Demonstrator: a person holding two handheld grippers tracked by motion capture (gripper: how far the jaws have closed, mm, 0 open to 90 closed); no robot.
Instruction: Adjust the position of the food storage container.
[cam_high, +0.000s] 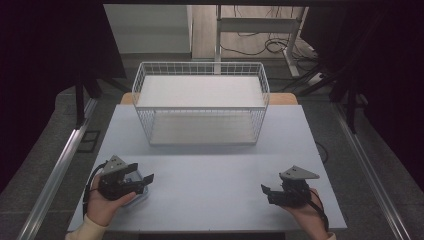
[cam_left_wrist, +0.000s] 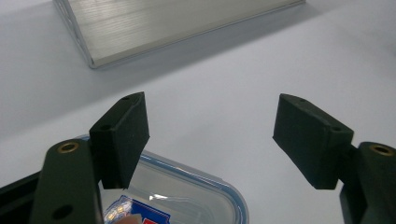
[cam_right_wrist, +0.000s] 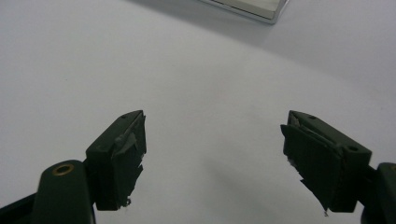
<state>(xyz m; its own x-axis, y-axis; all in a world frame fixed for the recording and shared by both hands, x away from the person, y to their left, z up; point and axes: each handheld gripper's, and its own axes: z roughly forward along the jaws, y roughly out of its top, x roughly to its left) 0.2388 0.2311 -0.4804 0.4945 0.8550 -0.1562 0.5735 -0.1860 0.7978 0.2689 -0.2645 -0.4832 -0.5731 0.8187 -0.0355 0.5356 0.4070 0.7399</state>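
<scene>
Left gripper (cam_left_wrist: 212, 140) poised over a clear lidded food container (cam_left_wrist: 187, 196), jaws released and empty.

The container lies flat on the table (cam_high: 215, 175), well in front of the white wire basket (cam_high: 200, 102), under the left gripper; the right gripper (cam_right_wrist: 212, 161) is also released, well apart from the container. It looks light, rigid and slick, so the blue-edged lid rim seems the best hold. Its long axis cannot be told.
</scene>
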